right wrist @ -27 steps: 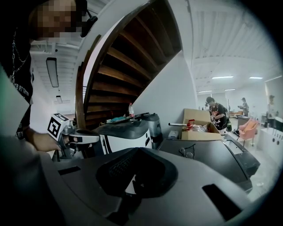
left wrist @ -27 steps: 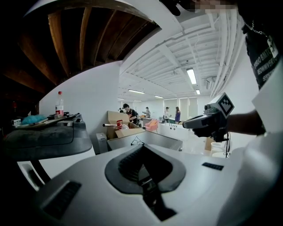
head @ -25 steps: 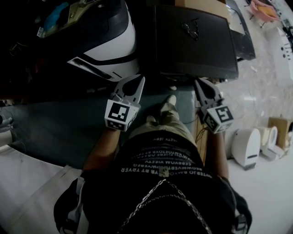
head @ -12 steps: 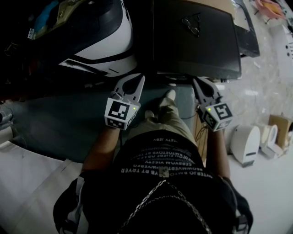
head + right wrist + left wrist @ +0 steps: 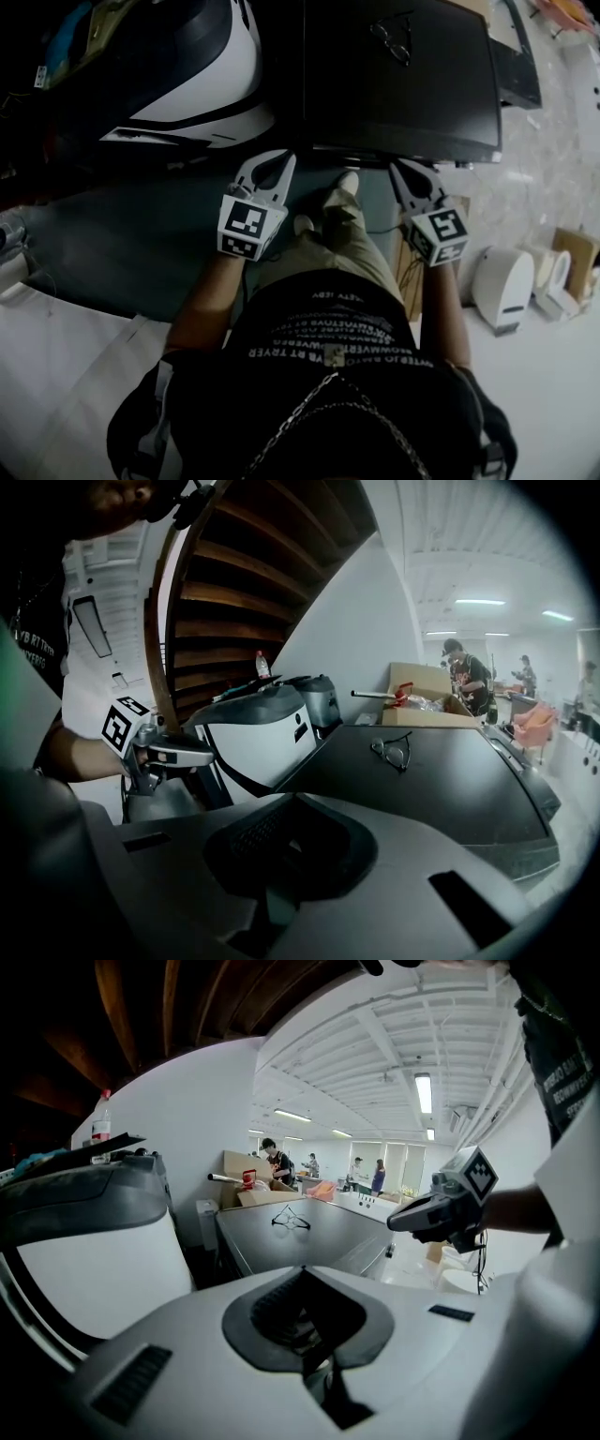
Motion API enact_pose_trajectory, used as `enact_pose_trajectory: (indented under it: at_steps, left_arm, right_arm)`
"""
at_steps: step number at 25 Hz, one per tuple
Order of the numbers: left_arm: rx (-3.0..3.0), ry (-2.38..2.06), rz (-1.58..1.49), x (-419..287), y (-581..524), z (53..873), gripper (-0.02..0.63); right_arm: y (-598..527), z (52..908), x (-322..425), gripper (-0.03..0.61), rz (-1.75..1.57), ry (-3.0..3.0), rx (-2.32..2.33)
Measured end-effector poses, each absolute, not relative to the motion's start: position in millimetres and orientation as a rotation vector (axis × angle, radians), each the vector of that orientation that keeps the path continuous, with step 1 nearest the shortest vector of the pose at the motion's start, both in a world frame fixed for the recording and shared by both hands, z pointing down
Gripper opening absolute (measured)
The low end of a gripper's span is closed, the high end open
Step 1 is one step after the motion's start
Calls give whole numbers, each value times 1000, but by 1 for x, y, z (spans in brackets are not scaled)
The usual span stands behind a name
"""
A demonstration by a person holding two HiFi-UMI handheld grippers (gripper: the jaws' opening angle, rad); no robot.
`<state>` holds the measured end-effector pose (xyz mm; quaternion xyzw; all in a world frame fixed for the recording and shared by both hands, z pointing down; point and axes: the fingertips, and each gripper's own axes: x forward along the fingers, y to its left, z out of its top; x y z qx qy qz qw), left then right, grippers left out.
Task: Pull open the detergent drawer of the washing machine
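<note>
Head view has the left gripper (image 5: 282,157) and right gripper (image 5: 403,169), both with jaws together on nothing, just short of the washer's (image 5: 403,94) near edge, which runs crosswise ahead; the drawer, probably on the front below, is hidden, neither gripper clearly nearer.

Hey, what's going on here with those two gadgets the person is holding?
A person stands at a dark, flat-topped machine with tongs in each hand. The left tongs and right tongs are both shut and empty, held near the machine's front edge. A pair of glasses lies on its top. No detergent drawer is in view, and nothing has been gripped yet.
</note>
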<state>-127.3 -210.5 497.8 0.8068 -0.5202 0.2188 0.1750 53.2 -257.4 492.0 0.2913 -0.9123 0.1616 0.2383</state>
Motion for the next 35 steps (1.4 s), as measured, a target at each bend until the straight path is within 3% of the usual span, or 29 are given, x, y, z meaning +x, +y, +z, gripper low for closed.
enact_pose_trajectory:
  at_steps: [19, 22, 25, 35]
  left_arm:
    - [2123, -1316, 786, -117, -228, 619, 7]
    - [2117, -1285, 772, -113, -230, 629, 53]
    - [2128, -1237, 785, -109, -231, 638, 91]
    - [2139, -1209, 792, -101, -236, 651, 98]
  right_arm:
    - [-267, 612, 57, 5, 555, -2332, 626]
    - [-269, 625, 57, 13, 578, -2310, 614]
    - [-267, 636, 54, 77, 607, -2292, 586]
    - [-271, 643, 54, 81, 633, -2300, 618]
